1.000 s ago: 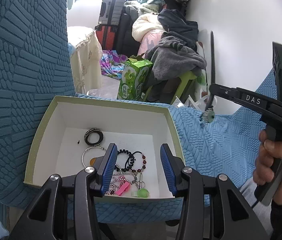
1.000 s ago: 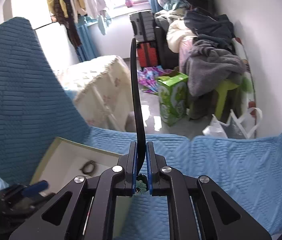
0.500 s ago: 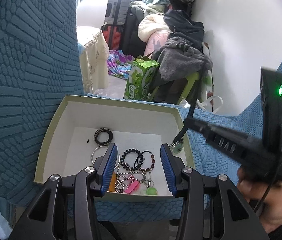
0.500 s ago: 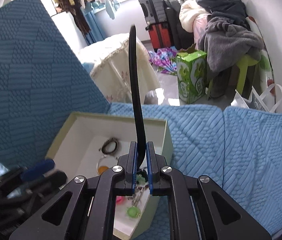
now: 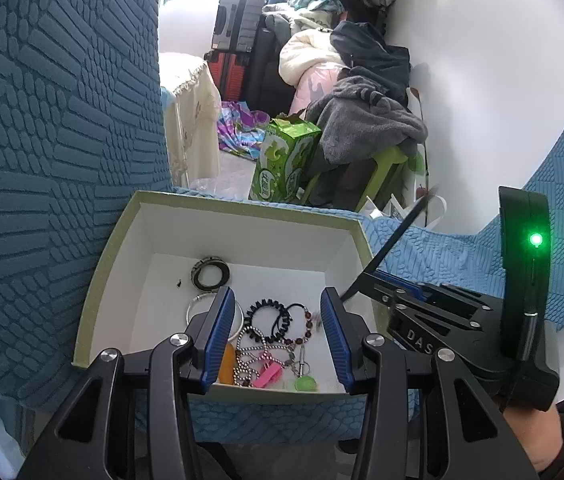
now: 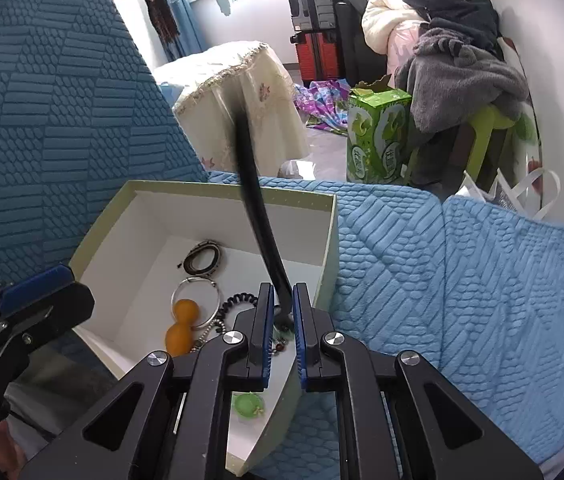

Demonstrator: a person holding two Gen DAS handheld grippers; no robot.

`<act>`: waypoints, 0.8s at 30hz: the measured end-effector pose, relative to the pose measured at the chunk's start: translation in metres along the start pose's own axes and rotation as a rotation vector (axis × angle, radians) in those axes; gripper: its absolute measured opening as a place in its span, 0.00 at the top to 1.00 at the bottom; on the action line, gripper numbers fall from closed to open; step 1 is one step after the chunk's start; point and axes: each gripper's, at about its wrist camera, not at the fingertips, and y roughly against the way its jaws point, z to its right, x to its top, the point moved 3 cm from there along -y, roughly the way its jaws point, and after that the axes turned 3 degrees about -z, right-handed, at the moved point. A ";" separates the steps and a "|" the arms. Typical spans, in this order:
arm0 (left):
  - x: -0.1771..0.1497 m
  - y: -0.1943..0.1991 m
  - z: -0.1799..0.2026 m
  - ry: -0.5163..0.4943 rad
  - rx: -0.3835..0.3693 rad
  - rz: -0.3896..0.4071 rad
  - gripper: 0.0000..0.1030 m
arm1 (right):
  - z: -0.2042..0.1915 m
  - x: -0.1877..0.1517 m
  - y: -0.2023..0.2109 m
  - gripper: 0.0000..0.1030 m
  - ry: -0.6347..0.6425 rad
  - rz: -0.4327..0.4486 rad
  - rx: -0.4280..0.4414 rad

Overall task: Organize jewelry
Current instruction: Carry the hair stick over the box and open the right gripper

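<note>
Black headband (image 6: 256, 200) stays pinched in your nearly closed right tool (image 6: 280, 328), just above the box (image 6: 332, 240) for dropping in, while your left tool (image 5: 278, 332) hovers half-open, empty, over the jewelry (image 5: 270, 344).

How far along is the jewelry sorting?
Mostly gathered: the box on the blue sofa cover already holds a black bangle, silver ring, bead chains and a green charm. In hand: the right gripper pinches a black headband over the box; it is not released. The left gripper is open, holding nothing. No loose jewelry shows outside.
</note>
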 end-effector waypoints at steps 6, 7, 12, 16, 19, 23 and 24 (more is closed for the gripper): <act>0.006 0.005 -0.006 0.008 0.012 0.020 0.56 | 0.000 0.008 0.019 0.72 0.021 0.041 -0.032; 0.007 0.007 -0.006 0.008 0.008 0.025 0.56 | 0.001 0.009 0.026 0.72 0.020 0.049 -0.037; 0.012 0.020 -0.002 0.002 -0.002 0.060 0.56 | 0.008 0.021 0.060 0.62 0.015 0.108 -0.071; 0.018 0.042 0.000 0.029 -0.028 0.088 0.56 | 0.016 0.031 0.096 0.61 0.009 0.158 -0.110; 0.023 0.061 0.003 0.034 -0.034 0.112 0.56 | 0.019 0.035 0.124 0.61 0.004 0.205 -0.117; 0.025 0.090 0.013 0.008 -0.003 0.150 0.56 | 0.023 0.036 0.172 0.60 -0.023 0.280 -0.107; 0.025 0.097 0.016 0.000 0.004 0.161 0.56 | 0.024 0.034 0.183 0.58 -0.032 0.297 -0.105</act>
